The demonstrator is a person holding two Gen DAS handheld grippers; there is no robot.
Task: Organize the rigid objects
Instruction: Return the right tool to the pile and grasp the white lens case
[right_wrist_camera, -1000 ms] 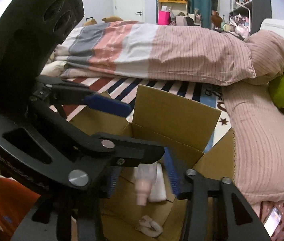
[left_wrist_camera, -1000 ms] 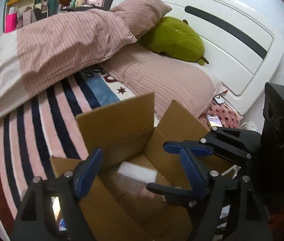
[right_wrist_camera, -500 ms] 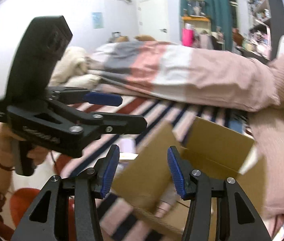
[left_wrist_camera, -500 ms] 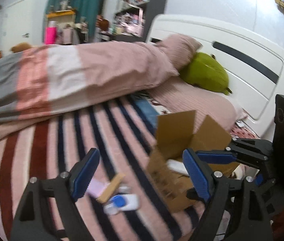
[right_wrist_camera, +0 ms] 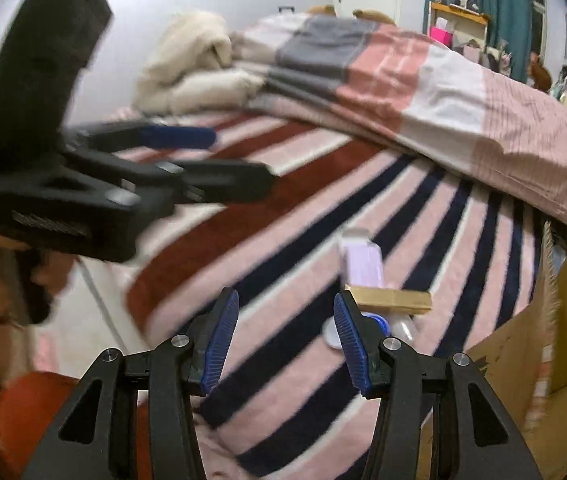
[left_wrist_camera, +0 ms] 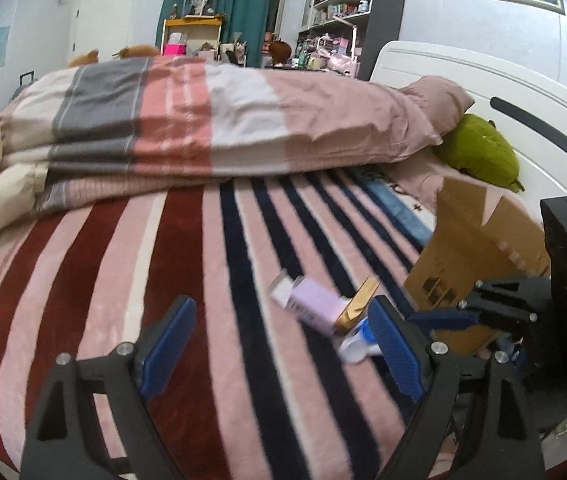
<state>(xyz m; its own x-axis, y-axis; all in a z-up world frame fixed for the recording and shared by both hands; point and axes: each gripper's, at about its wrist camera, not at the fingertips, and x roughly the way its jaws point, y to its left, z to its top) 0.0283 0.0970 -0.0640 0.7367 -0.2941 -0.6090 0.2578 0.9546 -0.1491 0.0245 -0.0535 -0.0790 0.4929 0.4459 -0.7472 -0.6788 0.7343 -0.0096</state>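
A lilac box (left_wrist_camera: 310, 305), a gold box (left_wrist_camera: 357, 304) and a white container with a blue cap (left_wrist_camera: 357, 344) lie together on the striped blanket beside an open cardboard box (left_wrist_camera: 479, 256). They also show in the right wrist view: lilac box (right_wrist_camera: 363, 264), gold box (right_wrist_camera: 391, 300), white container (right_wrist_camera: 333, 334), cardboard box (right_wrist_camera: 543, 344). My left gripper (left_wrist_camera: 279, 348) is open and empty, left of the pile. My right gripper (right_wrist_camera: 283, 340) is open and empty, just left of the pile; it also shows at the right of the left wrist view (left_wrist_camera: 463, 312).
A folded pink and grey duvet (left_wrist_camera: 211, 120) lies across the far side of the bed. A green plush (left_wrist_camera: 479, 152) and pillow (left_wrist_camera: 439, 100) sit by the white headboard (left_wrist_camera: 503, 92). The bed's near edge (right_wrist_camera: 123, 308) drops to the floor on the left.
Both grippers have pulled up and away from inside the cardboard box and swung left over the blanket. The loose items beside the box have come into view.
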